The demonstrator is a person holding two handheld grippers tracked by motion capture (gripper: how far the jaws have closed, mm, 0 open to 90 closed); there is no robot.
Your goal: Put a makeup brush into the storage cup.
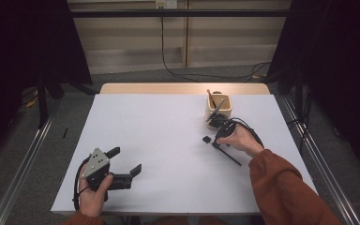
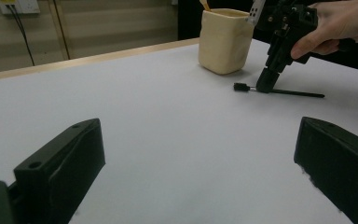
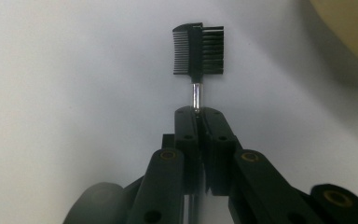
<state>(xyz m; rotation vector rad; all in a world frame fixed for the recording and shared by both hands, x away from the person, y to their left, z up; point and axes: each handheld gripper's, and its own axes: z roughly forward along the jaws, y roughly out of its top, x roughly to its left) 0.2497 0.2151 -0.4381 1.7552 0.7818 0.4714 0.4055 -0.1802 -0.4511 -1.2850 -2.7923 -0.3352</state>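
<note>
Nearest, the left gripper (image 1: 124, 161) is resting low on the white desk (image 1: 168, 140), its fingers spread wide around nothing. Farther off, the right gripper (image 3: 198, 114) is pinching a comb-brush (image 3: 198, 50) lying on the desk beside the cream cup (image 1: 219, 108).

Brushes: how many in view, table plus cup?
3, maybe more hidden in the cup: one comb brush on the table in the right tongs, two handles sticking out of the cup.

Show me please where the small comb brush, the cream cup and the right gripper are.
comb brush (image 3: 198, 49): right gripper view, its head.
cream cup (image 2: 223, 42): left gripper view, its wall.
right gripper (image 3: 198, 114): right gripper view, its jaw tips.
</note>
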